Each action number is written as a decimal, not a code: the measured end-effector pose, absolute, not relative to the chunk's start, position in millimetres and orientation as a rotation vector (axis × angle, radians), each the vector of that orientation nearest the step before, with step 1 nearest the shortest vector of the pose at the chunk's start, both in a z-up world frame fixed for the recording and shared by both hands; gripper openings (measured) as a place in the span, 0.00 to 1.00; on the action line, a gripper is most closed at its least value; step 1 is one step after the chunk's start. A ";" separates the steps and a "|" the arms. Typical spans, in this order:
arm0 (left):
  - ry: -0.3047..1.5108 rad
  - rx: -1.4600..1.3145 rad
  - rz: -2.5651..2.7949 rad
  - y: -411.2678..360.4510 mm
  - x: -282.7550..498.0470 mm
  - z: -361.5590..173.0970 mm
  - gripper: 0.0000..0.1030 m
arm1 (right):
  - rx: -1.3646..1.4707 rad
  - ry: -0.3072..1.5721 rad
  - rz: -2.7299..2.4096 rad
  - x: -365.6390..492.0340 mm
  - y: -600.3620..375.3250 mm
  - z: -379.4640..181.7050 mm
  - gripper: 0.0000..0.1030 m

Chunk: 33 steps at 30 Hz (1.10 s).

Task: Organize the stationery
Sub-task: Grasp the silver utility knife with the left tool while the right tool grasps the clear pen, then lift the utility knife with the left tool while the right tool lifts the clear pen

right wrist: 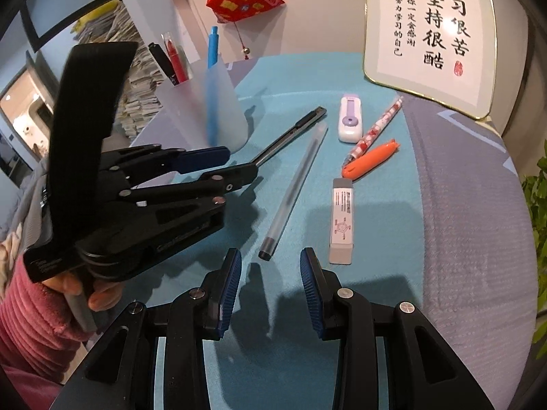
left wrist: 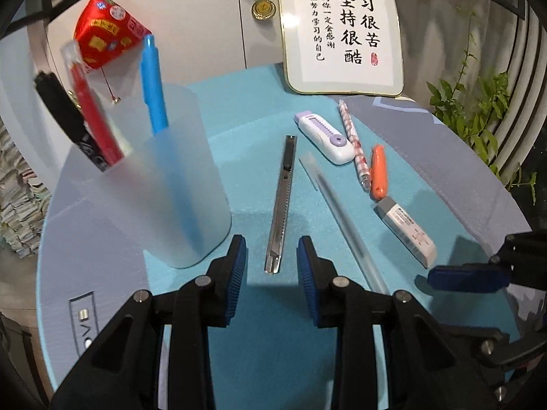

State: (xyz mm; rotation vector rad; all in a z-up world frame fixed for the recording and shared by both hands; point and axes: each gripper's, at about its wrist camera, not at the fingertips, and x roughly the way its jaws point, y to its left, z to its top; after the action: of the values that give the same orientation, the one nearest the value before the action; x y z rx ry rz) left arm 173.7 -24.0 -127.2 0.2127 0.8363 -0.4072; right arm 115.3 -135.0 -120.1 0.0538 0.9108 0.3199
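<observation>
1. We see a teal mat (left wrist: 259, 109) filling the middle of both views, laid on a grey table surface (right wrist: 478, 222) that shows along the right side of the right wrist view.
2. A framed calligraphy board (left wrist: 342, 30) leans against the wall at the upper right of both frames, its lower edge on the back of the mat.
3. Our left gripper (left wrist: 271, 275) occupies the bottom centre of the left wrist view, its blue-padded fingers (left wrist: 237, 273) spread apart with nothing between them but the near end of the metal utility knife (left wrist: 282, 205), which lies on the mat untouched.
4. Our right gripper (right wrist: 270, 282) sits at the bottom centre of the right wrist view, fingers likewise apart and empty, just short of the dark tip of the clear pen (right wrist: 294, 188).
5. A frosted pen cup (left wrist: 154, 177) stands at the left of the left wrist view, just beside the knife, holding a blue pen (left wrist: 154, 89), a red pen (left wrist: 89, 109) and a black marker (left wrist: 61, 106), all leaning.
6. A red hanging ornament (left wrist: 106, 30) shows at the upper left, behind the cup.
7. Right of the clear pen lie a grey-and-white eraser (right wrist: 342, 222), an orange carrot-shaped item (right wrist: 371, 159), a floral-patterned pen (right wrist: 376, 128) touching the orange item, and a white-and-purple correction tape (right wrist: 349, 119), all flat on the mat.
8. A gold medal (left wrist: 263, 8) hangs at the top centre of the left wrist view.
</observation>
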 end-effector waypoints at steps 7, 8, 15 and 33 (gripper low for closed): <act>0.860 0.193 -0.445 -26.5 177.3 -132.4 0.08 | 0.067 0.908 0.308 119.8 -131.7 -121.7 0.35; 0.859 0.201 -0.446 -27.1 174.8 -132.2 0.08 | 0.067 0.906 0.306 120.4 -130.5 -122.1 0.35; 0.831 0.181 -0.411 -8.8 149.8 -121.6 0.08 | 0.042 0.917 0.262 129.8 -119.5 -128.1 0.35; 0.924 0.159 -0.443 37.7 44.8 -137.2 0.08 | -0.195 1.060 0.352 61.6 -130.3 -129.0 0.10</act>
State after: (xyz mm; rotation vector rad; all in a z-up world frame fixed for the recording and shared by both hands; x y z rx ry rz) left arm 44.8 37.7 -137.2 0.1591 0.9240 -0.4428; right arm 61.6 -130.3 -129.0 -0.1949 1.0597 0.3519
